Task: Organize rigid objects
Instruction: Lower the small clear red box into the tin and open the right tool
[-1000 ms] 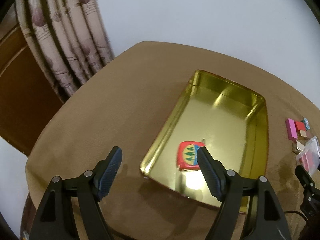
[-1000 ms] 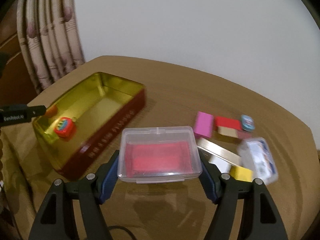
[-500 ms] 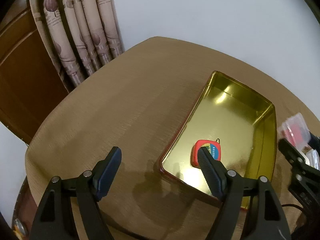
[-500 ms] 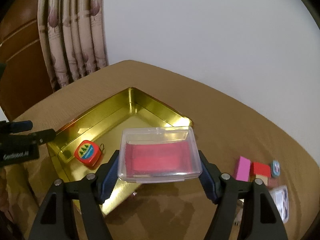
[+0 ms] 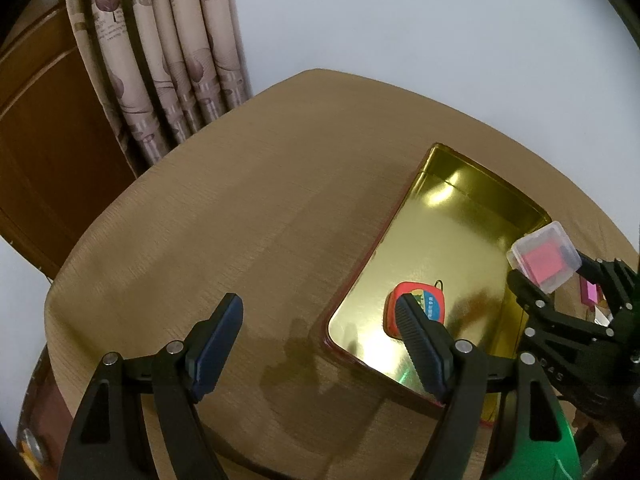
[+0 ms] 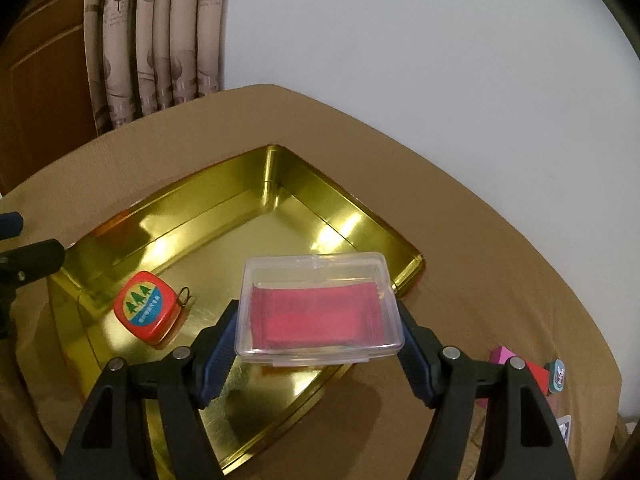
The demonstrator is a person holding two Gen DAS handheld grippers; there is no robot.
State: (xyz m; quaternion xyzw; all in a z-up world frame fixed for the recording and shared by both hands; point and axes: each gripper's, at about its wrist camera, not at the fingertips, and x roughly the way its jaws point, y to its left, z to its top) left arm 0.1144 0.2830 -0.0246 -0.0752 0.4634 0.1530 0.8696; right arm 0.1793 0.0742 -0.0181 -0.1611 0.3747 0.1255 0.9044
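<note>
The right tool grips a clear plastic box by its two short ends, its blue-padded fingers pressed against the sides; the box is a shallow rectangular case with rounded corners and a lid with a small front tab, and a flat red packet shows through it, filling most of the floor. The box hangs level above the near right part of a gold tin tray, not touching it; in the left wrist view the same box sits over the tray's right rim. The tray is a rectangular metal one, mirror-bright gold inside with dark red outer walls, and stands on the tan-covered desk. Inside it, near its left corner, lies a small red tape measure with rounded corners, a blue and yellow label with green trees, and a wire loop at one side. The left tool stands open with nothing between its fingers, over the tray's near corner. To the right on the desk lie a pink block and a red block, touching each other, and just beside them a small blue-rimmed tin
</note>
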